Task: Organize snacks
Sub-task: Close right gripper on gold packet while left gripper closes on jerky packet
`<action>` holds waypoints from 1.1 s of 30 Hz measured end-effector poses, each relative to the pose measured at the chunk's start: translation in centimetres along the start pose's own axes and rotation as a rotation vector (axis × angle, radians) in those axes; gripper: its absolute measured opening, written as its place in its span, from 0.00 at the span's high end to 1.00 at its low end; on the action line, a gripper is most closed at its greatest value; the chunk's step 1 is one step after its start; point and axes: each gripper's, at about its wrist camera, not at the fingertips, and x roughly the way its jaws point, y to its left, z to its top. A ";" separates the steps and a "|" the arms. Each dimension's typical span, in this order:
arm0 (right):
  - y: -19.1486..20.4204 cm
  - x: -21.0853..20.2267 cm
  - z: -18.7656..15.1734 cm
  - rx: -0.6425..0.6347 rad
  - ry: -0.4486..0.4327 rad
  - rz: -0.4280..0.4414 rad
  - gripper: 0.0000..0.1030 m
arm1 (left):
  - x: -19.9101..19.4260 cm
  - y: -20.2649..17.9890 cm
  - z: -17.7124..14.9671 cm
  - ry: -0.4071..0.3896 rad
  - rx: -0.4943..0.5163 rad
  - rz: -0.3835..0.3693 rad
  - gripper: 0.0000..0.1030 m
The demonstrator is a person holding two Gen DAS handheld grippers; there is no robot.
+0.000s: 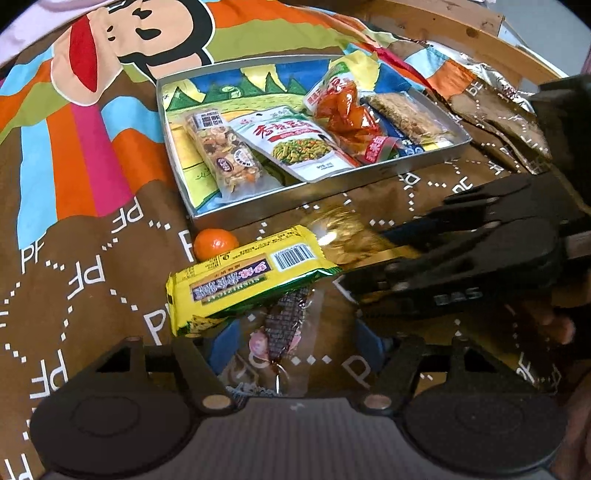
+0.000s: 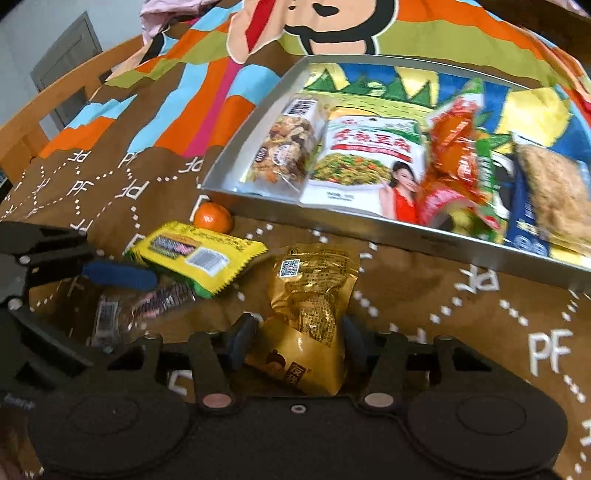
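Note:
A metal tray [image 1: 280, 201] [image 2: 332, 218] holds several snack packets on the printed cloth. In front of it lie a small orange [image 1: 215, 242] [image 2: 213, 216], a yellow packet [image 1: 240, 275] [image 2: 197, 254], a gold pouch [image 2: 314, 299] [image 1: 343, 236] and a clear dark-printed packet [image 1: 280, 332] [image 2: 147, 299]. My right gripper [image 2: 295, 341] is open with the gold pouch between its fingers; it also shows in the left wrist view [image 1: 362, 273]. My left gripper [image 1: 291, 345] is open over the clear packet; one blue fingertip shows in the right wrist view [image 2: 118, 275].
Crumpled foil and brown wrappers [image 1: 498, 110] lie right of the tray. A wooden frame [image 2: 44, 110] edges the cloth at the left and also shows in the left wrist view [image 1: 443, 29].

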 end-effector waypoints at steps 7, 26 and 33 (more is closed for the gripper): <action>-1.3 -3.0 -2.0 0.032 0.025 -0.015 0.47 | 0.7 0.7 0.1 0.010 -0.072 0.003 0.31; -1.0 -3.5 -3.2 0.035 0.012 -0.007 0.43 | -0.9 -2.7 0.1 0.018 -0.059 0.048 0.25; -0.6 -2.6 -2.6 -0.010 0.001 -0.053 0.39 | 0.8 -1.4 0.4 0.021 -0.069 0.050 0.22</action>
